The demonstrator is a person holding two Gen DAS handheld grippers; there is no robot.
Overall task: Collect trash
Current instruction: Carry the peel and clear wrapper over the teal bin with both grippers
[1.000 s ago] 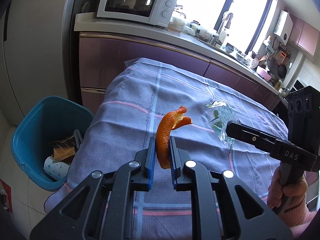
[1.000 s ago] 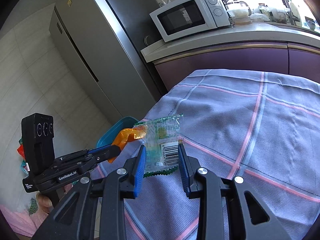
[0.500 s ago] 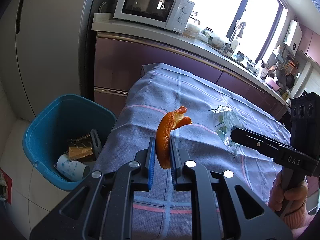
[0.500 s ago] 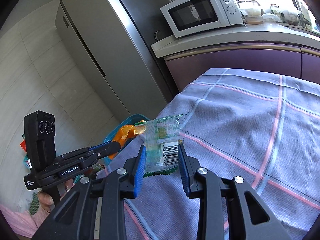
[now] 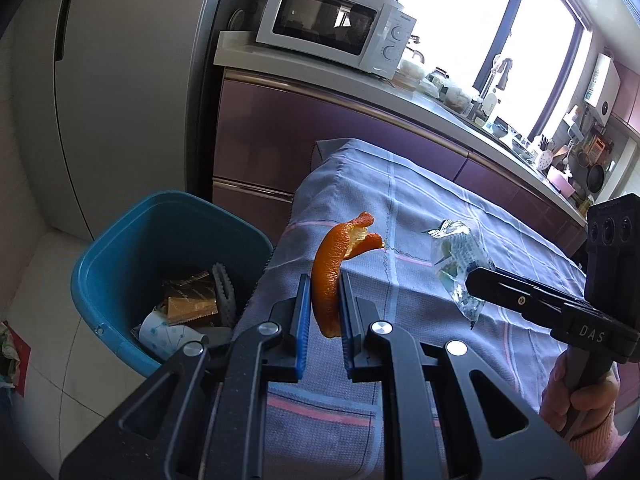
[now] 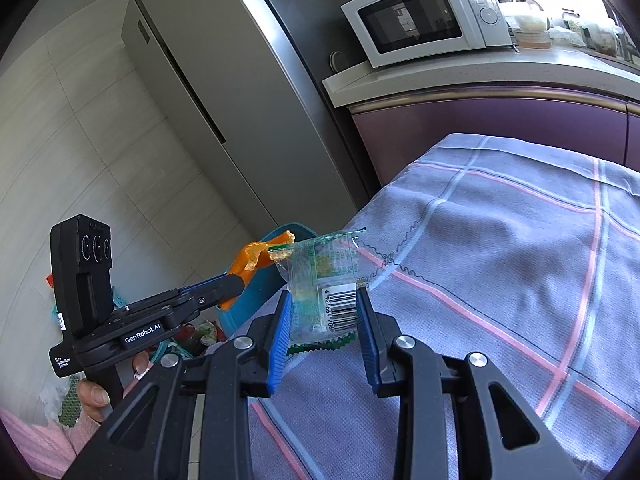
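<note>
My left gripper (image 5: pixel 324 280) is shut on a curled orange peel (image 5: pixel 334 268), held above the left edge of the table. The peel (image 6: pixel 250 260) and the left gripper (image 6: pixel 234 284) also show in the right wrist view. My right gripper (image 6: pixel 322 300) is shut on a clear plastic wrapper with green print and a barcode (image 6: pixel 324 280); the same wrapper (image 5: pixel 456 264) hangs from the right gripper (image 5: pixel 474 280) over the cloth. A blue trash bin (image 5: pixel 120 248) stands on the floor left of the table, holding a paper cup, brown packets and a grey item.
The table wears a lavender checked cloth (image 5: pixel 420 216). Behind it runs a purple cabinet counter (image 5: pixel 320 120) with a white microwave (image 5: pixel 332 24). A grey fridge (image 6: pixel 224 80) stands at the left. A person's hand (image 5: pixel 576 400) grips the right handle. Bags lie on the floor (image 6: pixel 192 332).
Both grippers have shifted left toward the table's edge with their loads; the blue bin and fridge now fill more of the left wrist view. Neither grip has changed.
</note>
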